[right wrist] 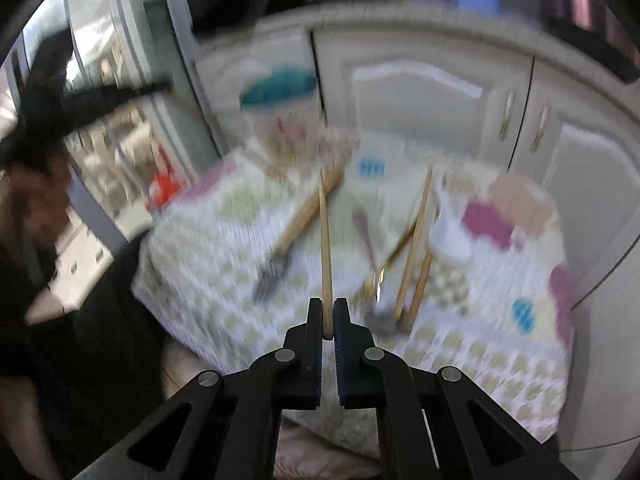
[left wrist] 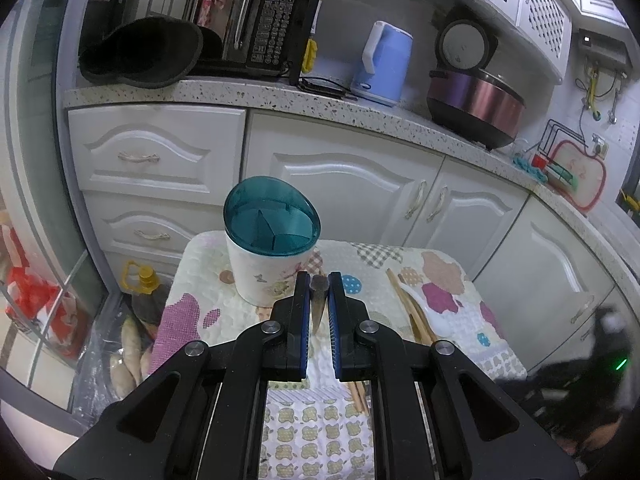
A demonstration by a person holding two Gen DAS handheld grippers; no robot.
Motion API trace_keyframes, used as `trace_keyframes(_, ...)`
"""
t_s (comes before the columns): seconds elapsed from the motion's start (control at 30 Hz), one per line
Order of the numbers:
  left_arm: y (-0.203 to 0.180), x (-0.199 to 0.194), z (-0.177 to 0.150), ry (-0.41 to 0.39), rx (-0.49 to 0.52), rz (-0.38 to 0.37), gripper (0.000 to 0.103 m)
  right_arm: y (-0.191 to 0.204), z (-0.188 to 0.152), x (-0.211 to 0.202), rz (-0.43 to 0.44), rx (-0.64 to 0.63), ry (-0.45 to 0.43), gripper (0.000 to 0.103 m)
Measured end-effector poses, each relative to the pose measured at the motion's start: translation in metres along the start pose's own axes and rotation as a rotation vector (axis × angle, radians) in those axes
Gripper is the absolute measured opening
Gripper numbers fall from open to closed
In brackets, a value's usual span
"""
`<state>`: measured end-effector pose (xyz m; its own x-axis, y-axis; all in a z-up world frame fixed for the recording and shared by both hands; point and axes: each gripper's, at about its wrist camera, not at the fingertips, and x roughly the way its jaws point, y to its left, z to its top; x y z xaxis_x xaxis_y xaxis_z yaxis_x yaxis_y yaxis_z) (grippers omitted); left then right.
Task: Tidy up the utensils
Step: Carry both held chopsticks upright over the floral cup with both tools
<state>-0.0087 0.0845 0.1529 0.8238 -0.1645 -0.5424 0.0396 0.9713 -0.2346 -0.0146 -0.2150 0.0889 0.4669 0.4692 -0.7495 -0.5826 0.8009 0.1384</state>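
Note:
A white utensil holder with a teal lid (left wrist: pixel 268 240) stands at the far left of a small table with a patterned cloth (left wrist: pixel 460 320). My left gripper (left wrist: pixel 319 286) is shut on a dark-handled utensil (left wrist: pixel 319 304), held just in front of the holder. My right gripper (right wrist: pixel 328 312) is shut on a wooden chopstick (right wrist: pixel 325 248) that points forward above the table. The right wrist view is blurred. On the cloth lie a fork with a wooden handle (right wrist: pixel 296 228), a spoon (right wrist: pixel 370 248), more chopsticks (right wrist: pixel 416 248) and a white ladle (right wrist: pixel 448 236). The holder (right wrist: pixel 276 112) shows there too.
White cabinets (left wrist: pixel 340 176) and a speckled counter (left wrist: pixel 280 100) stand behind the table, with a microwave (left wrist: pixel 224 20), a blue kettle (left wrist: pixel 384 64) and a rice cooker (left wrist: pixel 476 100). An oil bottle (left wrist: pixel 144 292) and bags sit on the floor at left.

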Motion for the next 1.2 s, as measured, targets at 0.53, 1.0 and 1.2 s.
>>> trace_keyframes(0.53, -0.002, -0.012, 0.016, -0.034, 0.023, -0.005, 0.007, 0.001, 0.052, -0.037, -0.021, 0.014, -0.118, 0.004)
trace_keyframes(1.0, 0.001, -0.038, 0.06, -0.075, 0.017, -0.059, 0.007, 0.002, 0.081, -0.047, -0.022, -0.011, -0.171, 0.005)
trace_keyframes(1.2, 0.006, -0.058, 0.115, -0.115, 0.036, -0.056, 0.007, 0.009, 0.133, -0.074, 0.031, -0.07, -0.247, 0.005)
